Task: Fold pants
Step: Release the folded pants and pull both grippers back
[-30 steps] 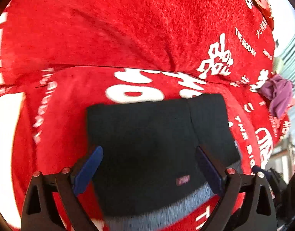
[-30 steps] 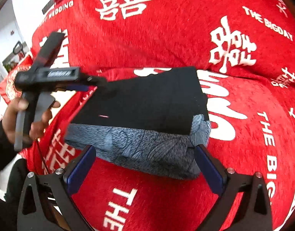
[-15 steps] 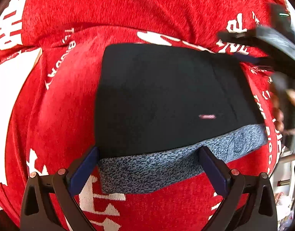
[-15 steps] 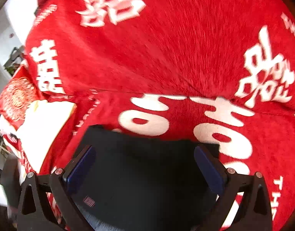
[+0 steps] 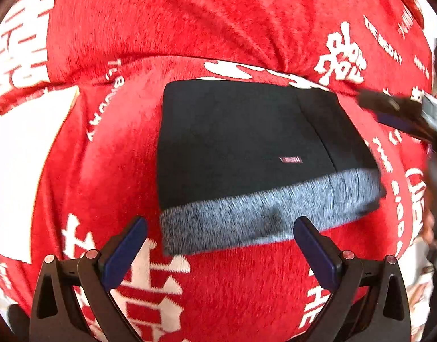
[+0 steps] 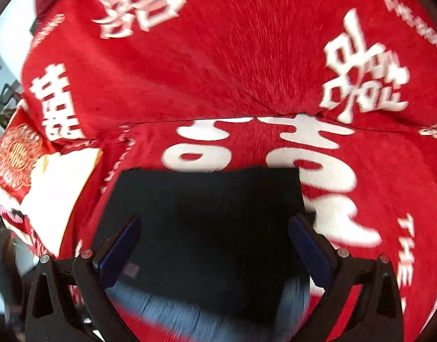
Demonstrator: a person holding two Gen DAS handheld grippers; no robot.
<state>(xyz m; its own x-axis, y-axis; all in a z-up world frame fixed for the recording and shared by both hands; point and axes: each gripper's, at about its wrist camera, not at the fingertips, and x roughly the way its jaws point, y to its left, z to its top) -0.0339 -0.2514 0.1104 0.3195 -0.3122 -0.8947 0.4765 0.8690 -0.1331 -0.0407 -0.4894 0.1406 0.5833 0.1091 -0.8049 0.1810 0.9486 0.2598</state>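
The pants (image 5: 247, 142) lie folded into a compact black rectangle with a grey waistband (image 5: 261, 213) along the near edge and a small red label. They rest on a red sofa cover (image 5: 190, 28). My left gripper (image 5: 220, 236) is open and empty, just in front of the waistband. My right gripper (image 6: 214, 239) is open and empty, hovering over the black fabric (image 6: 212, 213); it also shows in the left wrist view (image 5: 395, 111) at the pants' far right corner.
The red cover with white lettering spans seat and backrest (image 6: 218, 42). A white patch (image 5: 24, 148) lies left of the pants. A red and gold cushion (image 6: 16, 154) sits at the far left.
My left gripper has drawn back from the pants, so the waistband now lies beyond its fingertips. My right gripper has swung from the front of the pants to above them.
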